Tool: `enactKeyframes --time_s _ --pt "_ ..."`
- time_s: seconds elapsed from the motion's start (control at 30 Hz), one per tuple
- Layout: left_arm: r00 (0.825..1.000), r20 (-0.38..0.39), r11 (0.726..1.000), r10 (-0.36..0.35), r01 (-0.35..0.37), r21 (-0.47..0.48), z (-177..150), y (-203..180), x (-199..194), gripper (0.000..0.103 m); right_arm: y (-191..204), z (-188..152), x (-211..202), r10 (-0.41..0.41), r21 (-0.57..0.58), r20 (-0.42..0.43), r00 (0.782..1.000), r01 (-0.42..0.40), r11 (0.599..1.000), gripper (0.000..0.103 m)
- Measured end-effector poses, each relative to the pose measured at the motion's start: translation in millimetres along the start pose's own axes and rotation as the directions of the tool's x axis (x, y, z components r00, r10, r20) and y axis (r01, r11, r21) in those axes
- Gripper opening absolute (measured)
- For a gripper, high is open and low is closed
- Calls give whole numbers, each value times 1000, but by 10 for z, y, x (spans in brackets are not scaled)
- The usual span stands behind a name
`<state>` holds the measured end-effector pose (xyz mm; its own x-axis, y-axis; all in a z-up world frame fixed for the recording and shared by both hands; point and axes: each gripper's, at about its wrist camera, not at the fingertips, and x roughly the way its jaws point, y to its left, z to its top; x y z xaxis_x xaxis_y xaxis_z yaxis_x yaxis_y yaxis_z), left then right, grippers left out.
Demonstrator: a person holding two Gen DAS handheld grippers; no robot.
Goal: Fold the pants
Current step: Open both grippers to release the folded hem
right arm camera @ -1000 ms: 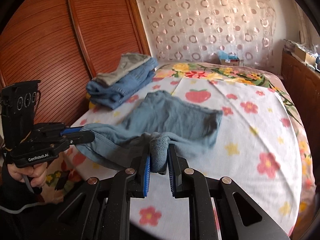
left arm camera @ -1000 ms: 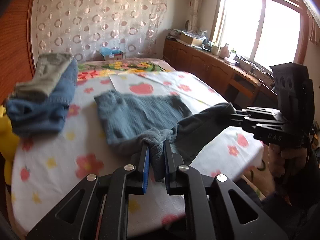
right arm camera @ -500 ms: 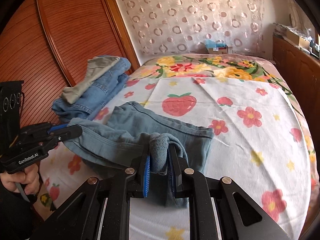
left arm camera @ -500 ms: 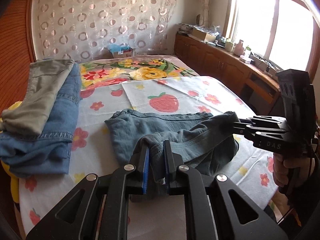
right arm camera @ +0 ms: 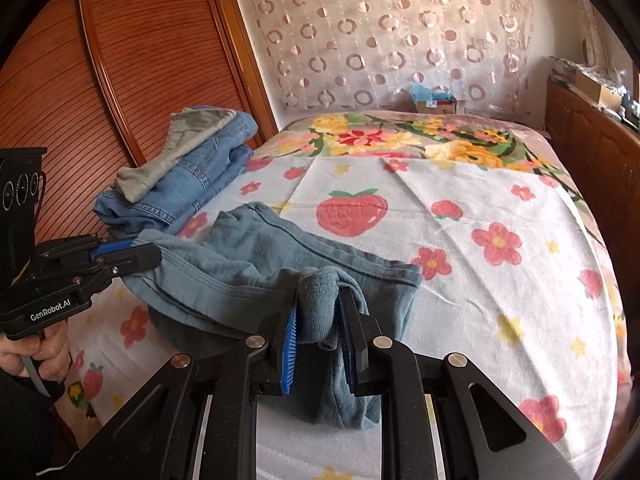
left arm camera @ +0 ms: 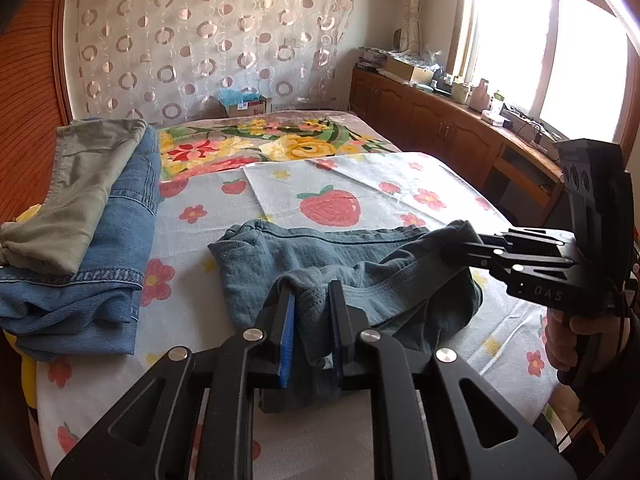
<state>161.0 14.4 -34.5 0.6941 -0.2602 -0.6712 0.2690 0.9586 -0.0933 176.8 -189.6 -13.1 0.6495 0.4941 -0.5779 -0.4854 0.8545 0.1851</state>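
both tools have carried the near end of the pants (left arm camera: 320, 252) forward over the bed (left arm camera: 400, 184) since a second ago, so the cloth that hung off the near edge then now lies doubled over the part already spread on the sheet. the left tool (left arm camera: 310, 320) has a bunched ridge of the blue-grey cloth between its pads, and its jaws are opening, with the fabric not yet dropped out. the right tool (right arm camera: 318, 320) has a like bunch of the same hem, and its jaws are opening too. the pants lie in the middle of the bed, just beside a stack of folded jeans (left arm camera: 100, 248) with a grey-green garment on top. i judge the cloth soft, light and limp: it sags between the two grips, keeps no shape by itself, and will crease wherever it lands. it looks matte and not slippery, so a pinch on a thick seam or hem should hold better than one on the flat of the leg. the best places to take hold seem to be the two corners of the doubled edge. hidden from both views is the layer underneath, so i cannot tell whether it lies flat or rumpled. the near edge of the fold is covered by the tools' own frames, and the person shows only as a hand (right arm camera: 36, 354) on each handle.
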Motion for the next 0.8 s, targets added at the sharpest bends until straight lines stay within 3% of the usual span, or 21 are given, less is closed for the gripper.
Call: enactKeyframes --time_s 0.07,0.13,0.17,0.2,0.3,0.47,0.8 --pt "1000 17 1000 15 -15 -1 -1 3 -29 26 -12 -13 -34 5 0 12 1000 -5 1000 25" --pt "999 32 1000 26 -26 -5 2 21 -58 45 -21 -19 -60 -5 -1 17 1000 5 1000 34" --pt "999 41 1000 26 -26 -9 4 31 -72 50 -28 -21 -66 -19 -3 16 1000 19 1000 36" --pt "999 46 1000 26 -25 -19 6 55 -79 53 -36 -24 -74 -32 -5 17 999 32 999 36" --pt "999 37 999 15 -14 -38 -18 114 -74 77 -67 -51 -127 -41 1 26 999 41 999 36" --pt "999 30 998 16 -14 -57 -188 143 -83 78 -64 -231 -227 -46 -12 14 999 46 999 36" --pt "995 -94 999 26 -30 -43 -610 188 131 78 -114 -554 -173 -65 -20 -84 994 64 998 36"
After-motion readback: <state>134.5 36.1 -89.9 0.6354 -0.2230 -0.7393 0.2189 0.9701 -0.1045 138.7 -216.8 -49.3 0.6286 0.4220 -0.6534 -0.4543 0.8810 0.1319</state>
